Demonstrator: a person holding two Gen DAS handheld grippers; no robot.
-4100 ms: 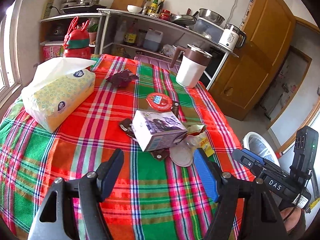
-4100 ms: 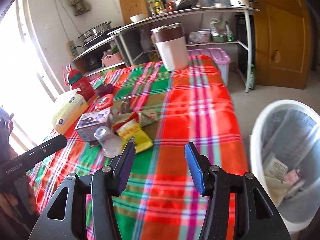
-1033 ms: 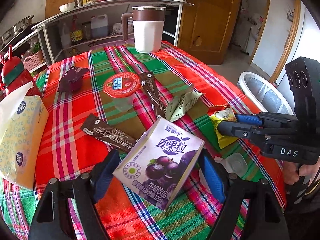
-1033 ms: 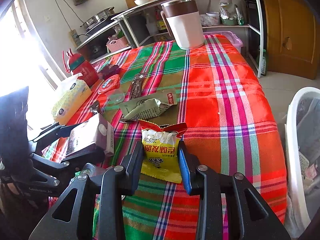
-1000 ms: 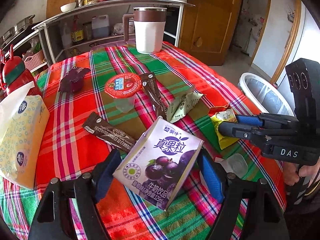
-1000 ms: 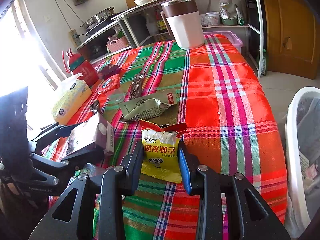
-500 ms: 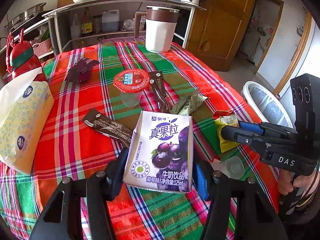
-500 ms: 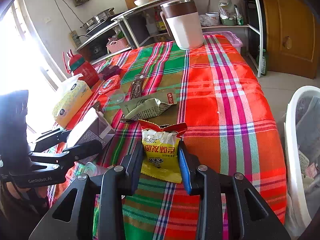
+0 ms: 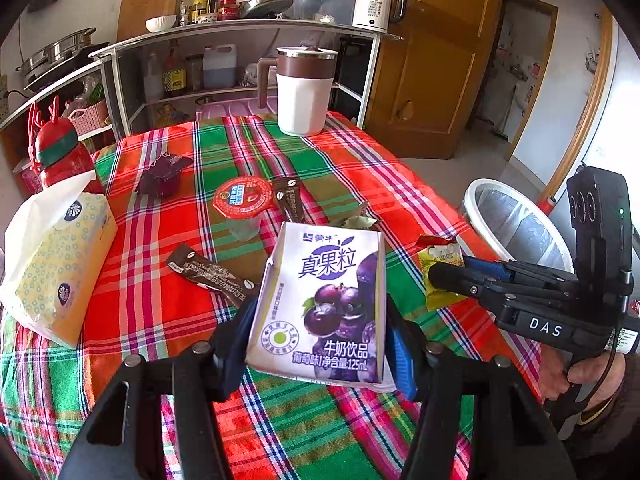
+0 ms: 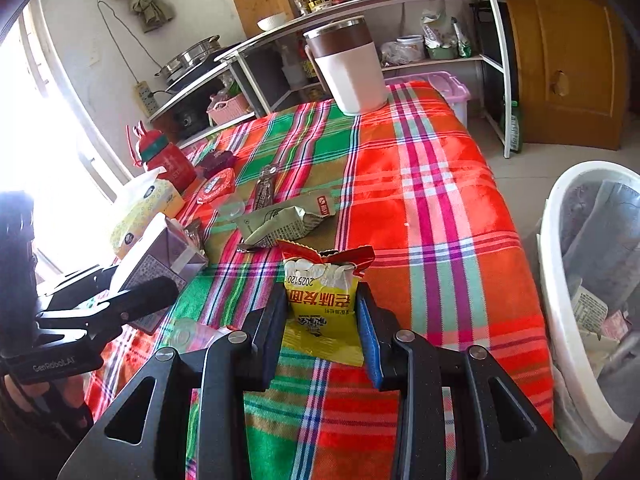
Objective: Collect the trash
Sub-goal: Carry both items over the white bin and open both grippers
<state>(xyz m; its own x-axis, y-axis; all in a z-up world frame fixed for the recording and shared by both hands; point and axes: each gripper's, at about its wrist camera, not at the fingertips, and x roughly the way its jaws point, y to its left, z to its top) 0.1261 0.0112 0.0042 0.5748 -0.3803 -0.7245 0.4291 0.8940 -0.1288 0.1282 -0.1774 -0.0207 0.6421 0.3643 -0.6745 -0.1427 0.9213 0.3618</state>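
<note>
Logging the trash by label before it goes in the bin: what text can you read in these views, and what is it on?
"真果粒", "牛奶饮品", "125mL": purple milk carton in the left claw.
"2025120": yellow snack bag in the right claw; its other print is upside down, unread.
"DAS": right claw's body.
"GenRobot.AI": left claw's body.
"55": white kettle.
Coffee sachets, red lid, tissue pack: too small.

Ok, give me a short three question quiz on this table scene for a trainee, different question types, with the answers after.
1. True or false: the left gripper is shut on the purple milk carton.
2. The right gripper holds: A) the tissue pack B) the yellow snack packet C) the brown sachet.
3. Fill in: the white bin stands on the ____ beside the table.

Key: 1 true; 2 B; 3 floor.
</note>
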